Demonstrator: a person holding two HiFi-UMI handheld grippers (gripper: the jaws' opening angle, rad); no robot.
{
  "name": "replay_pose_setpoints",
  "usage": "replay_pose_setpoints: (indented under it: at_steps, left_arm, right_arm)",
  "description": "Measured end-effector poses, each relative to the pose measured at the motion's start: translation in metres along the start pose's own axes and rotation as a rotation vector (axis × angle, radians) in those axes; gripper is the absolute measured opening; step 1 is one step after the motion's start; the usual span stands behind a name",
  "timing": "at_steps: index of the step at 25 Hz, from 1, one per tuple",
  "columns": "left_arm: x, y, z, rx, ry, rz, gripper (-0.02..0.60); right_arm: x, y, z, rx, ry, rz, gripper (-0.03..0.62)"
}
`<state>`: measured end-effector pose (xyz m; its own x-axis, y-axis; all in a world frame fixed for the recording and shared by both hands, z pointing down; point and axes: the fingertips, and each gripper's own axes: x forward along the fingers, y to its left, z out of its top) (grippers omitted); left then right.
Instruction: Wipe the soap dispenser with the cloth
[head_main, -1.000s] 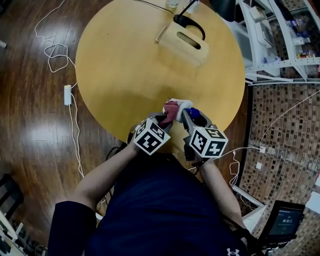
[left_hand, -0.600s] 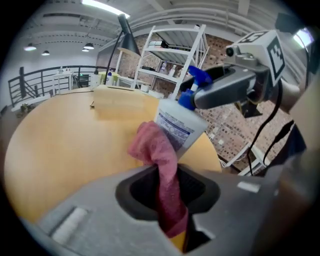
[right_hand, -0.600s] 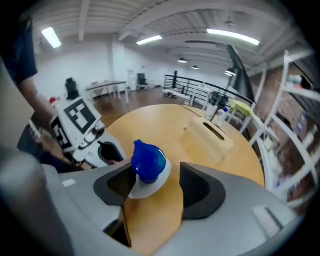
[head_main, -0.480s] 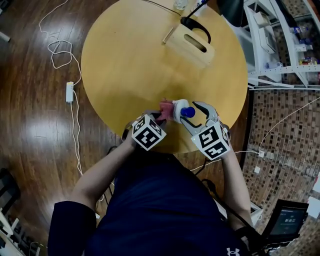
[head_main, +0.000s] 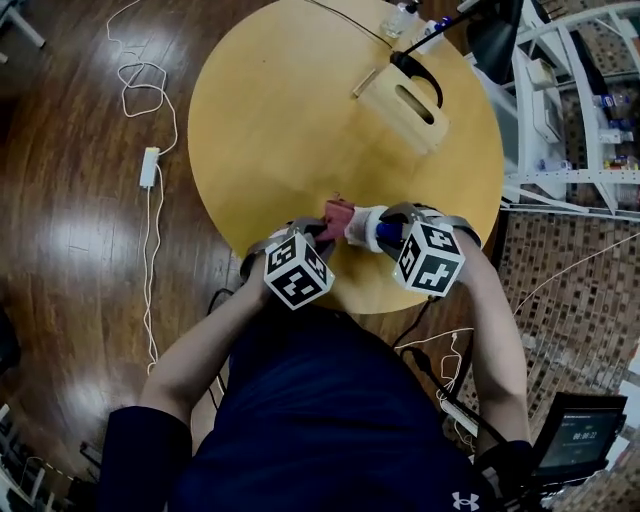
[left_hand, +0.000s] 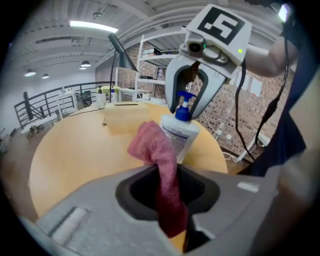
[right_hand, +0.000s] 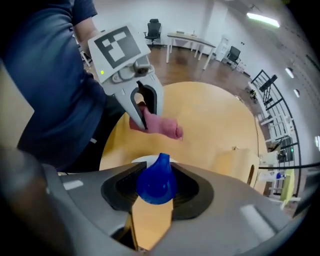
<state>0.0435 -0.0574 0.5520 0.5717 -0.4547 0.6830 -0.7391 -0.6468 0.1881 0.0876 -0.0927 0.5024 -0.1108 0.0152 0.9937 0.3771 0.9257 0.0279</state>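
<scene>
Since a moment ago the right hand-held gripper (head_main: 393, 232) has rolled around, and its jaws have just been closing. Now they pinch the blue pump top (right_hand: 156, 182) of the soap dispenser (head_main: 366, 226), to keep it steady, I think. It is tipped near the bench's (head_main: 290, 120) front edge. The left hand-held gripper (head_main: 318, 233) squeezes the pink cloth (head_main: 337, 214), which is pushed against the dispenser's side for rubbing.

The counter (head_main: 270, 130) is seen as smooth, pale, matt wood. The cloth (left_hand: 155, 150) at the counter's near edge is shown as soft, nubby pink fabric. The soap dispenser (left_hand: 179, 134) is formed of smooth white plastic with a glossy blue top. The floor (head_main: 70, 230) around the counter is finished in dark, glossy wood.
</scene>
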Motion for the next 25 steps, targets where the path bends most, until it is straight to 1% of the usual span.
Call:
replay_pose_setpoints:
  at_steps: [1, 3, 5, 8, 9, 10, 11, 12, 13, 15, 18, 20, 22, 24, 25]
  left_arm:
    - [-0.004, 0.000, 0.000, -0.021, -0.010, 0.004, 0.091]
    - [-0.010, -0.001, -0.002, -0.060, -0.022, 0.007, 0.091]
    - [-0.012, -0.002, -0.004, -0.085, -0.024, 0.004, 0.091]
    - [-0.009, -0.006, -0.005, -0.085, -0.021, -0.008, 0.091]
    - [-0.008, -0.008, -0.004, -0.080, -0.023, -0.014, 0.091]
    - [-0.008, -0.009, -0.001, -0.075, -0.027, -0.018, 0.091]
    - [-0.008, -0.011, 0.003, -0.069, -0.032, -0.022, 0.091]
    - [-0.008, -0.012, 0.007, -0.062, -0.036, -0.026, 0.091]
    - [-0.007, -0.013, 0.011, -0.053, -0.039, -0.033, 0.091]
    - [-0.008, -0.018, 0.015, -0.030, -0.042, -0.052, 0.091]
    - [-0.012, -0.028, 0.015, -0.011, -0.045, -0.078, 0.091]
    - [-0.012, -0.035, 0.019, -0.003, -0.046, -0.089, 0.091]
    - [-0.009, -0.042, 0.029, 0.020, -0.053, -0.098, 0.091]
    - [-0.004, -0.050, 0.045, 0.066, -0.072, -0.106, 0.091]
    - [0.001, -0.055, 0.053, 0.099, -0.081, -0.111, 0.091]
  right_arm:
    - [0.001, 0.002, -0.001, -0.001, 0.016, 0.025, 0.141]
    - [0.001, 0.003, -0.001, -0.002, 0.030, 0.047, 0.143]
    - [0.001, 0.001, -0.001, -0.007, 0.036, 0.040, 0.143]
    - [0.003, 0.001, 0.000, -0.011, 0.046, 0.012, 0.146]
    - [0.002, 0.001, 0.000, 0.001, 0.042, 0.003, 0.146]
    - [0.002, -0.001, -0.001, 0.035, 0.028, -0.007, 0.146]
    - [0.001, -0.003, -0.003, 0.100, 0.003, -0.017, 0.144]
    - [0.001, -0.007, -0.008, 0.198, -0.029, -0.027, 0.141]
    - [0.001, -0.012, -0.017, 0.321, -0.069, -0.038, 0.141]
    - [0.002, -0.017, -0.037, 0.614, -0.179, -0.064, 0.141]
    - [-0.005, -0.017, -0.062, 1.053, -0.385, -0.089, 0.141]
    - [-0.005, -0.009, -0.077, 1.307, -0.529, -0.053, 0.141]
    - [0.000, 0.002, -0.086, 1.535, -0.689, 0.008, 0.140]
    - [0.005, 0.015, -0.089, 1.707, -0.839, 0.062, 0.140]
    - [0.008, 0.021, -0.088, 1.764, -0.899, 0.084, 0.140]
